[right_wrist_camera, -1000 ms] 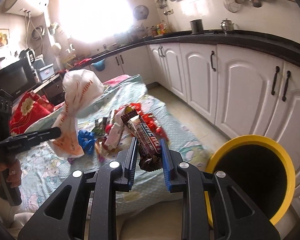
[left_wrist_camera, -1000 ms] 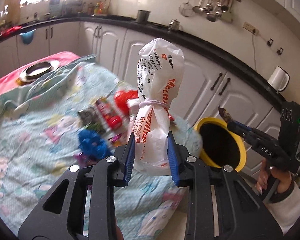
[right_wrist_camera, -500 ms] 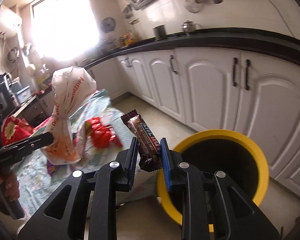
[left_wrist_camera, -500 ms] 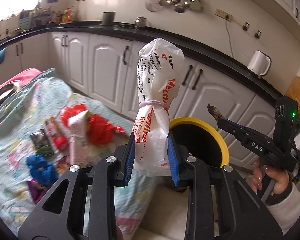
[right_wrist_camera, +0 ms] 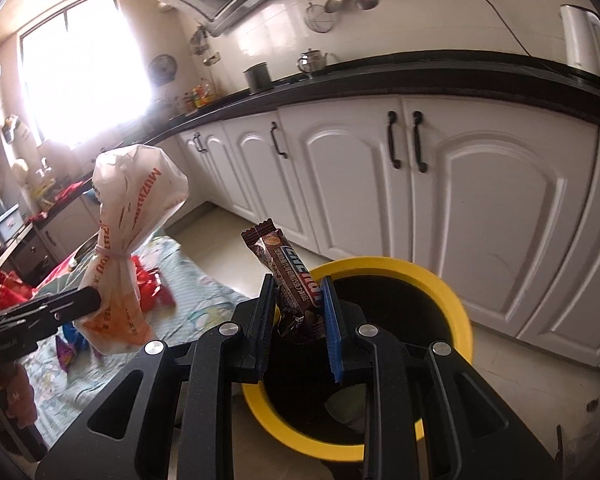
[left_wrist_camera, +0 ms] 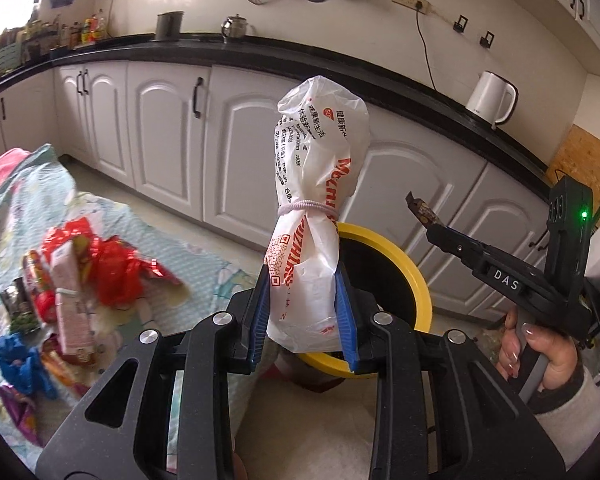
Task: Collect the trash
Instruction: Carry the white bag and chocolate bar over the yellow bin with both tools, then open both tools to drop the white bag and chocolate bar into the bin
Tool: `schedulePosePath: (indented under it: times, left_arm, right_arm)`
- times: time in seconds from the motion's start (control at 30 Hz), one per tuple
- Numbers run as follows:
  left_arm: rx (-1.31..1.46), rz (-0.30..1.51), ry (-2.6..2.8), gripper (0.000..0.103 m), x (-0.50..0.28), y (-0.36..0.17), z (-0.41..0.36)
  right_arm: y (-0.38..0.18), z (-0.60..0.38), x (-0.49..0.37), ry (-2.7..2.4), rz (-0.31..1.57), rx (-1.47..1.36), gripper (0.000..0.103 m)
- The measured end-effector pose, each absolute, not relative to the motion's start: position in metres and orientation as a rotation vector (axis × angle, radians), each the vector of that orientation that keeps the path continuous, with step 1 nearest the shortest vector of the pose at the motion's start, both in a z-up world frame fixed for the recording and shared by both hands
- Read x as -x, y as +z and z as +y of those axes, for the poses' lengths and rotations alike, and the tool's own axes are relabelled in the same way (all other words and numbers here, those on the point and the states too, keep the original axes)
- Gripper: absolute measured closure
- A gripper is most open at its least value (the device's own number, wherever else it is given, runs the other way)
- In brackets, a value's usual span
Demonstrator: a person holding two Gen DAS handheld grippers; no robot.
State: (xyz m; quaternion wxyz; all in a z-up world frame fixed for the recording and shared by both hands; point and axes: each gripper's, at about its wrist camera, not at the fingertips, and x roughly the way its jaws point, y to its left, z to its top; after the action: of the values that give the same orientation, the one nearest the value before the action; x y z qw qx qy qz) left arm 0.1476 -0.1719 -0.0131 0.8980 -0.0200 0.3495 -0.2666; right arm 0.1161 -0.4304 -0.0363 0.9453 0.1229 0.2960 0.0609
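My left gripper [left_wrist_camera: 303,316] is shut on a white plastic bag [left_wrist_camera: 316,184] with orange print, tied round the middle with a band; it stands upright in front of the yellow-rimmed trash bin [left_wrist_camera: 412,280]. My right gripper [right_wrist_camera: 299,316] is shut on a brown chocolate bar wrapper [right_wrist_camera: 292,280], held over the near rim of the same bin [right_wrist_camera: 452,304]. In the left wrist view the right gripper [left_wrist_camera: 432,224] reaches in from the right with the wrapper tip [left_wrist_camera: 418,208] sticking out. The bag [right_wrist_camera: 128,248] and left gripper [right_wrist_camera: 86,302] show at the left of the right wrist view.
Red, pink and blue wrappers [left_wrist_camera: 80,276] lie on a table with a light blue patterned cloth [left_wrist_camera: 204,264] at left. White cabinets [right_wrist_camera: 460,208] under a black counter run behind the bin. A white kettle [left_wrist_camera: 490,98] stands on the counter. A hand [left_wrist_camera: 540,352] grips the right tool.
Both grippers have swung rightward away from the table toward the yellow bin, carrying the bag and the wrapper. The bin now sits directly behind both loads.
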Motion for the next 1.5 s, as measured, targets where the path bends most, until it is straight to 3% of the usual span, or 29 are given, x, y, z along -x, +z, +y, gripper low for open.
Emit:
schedulePosePath:
  times: [1.27, 1.5]
  left_arm:
    - [0.026, 0.925, -0.649, 0.078, -0.187, -0.108, -0.246]
    - [0.041, 0.928, -0.650, 0.066, -0.190, -0.111, -0.246]
  right_arm:
    - [-0.110, -0.474, -0.134, 0.006, 0.786, -0.390, 0.079]
    - [-0.113, -0.478, -0.136, -0.012, 0.790, -0.411, 0.072]
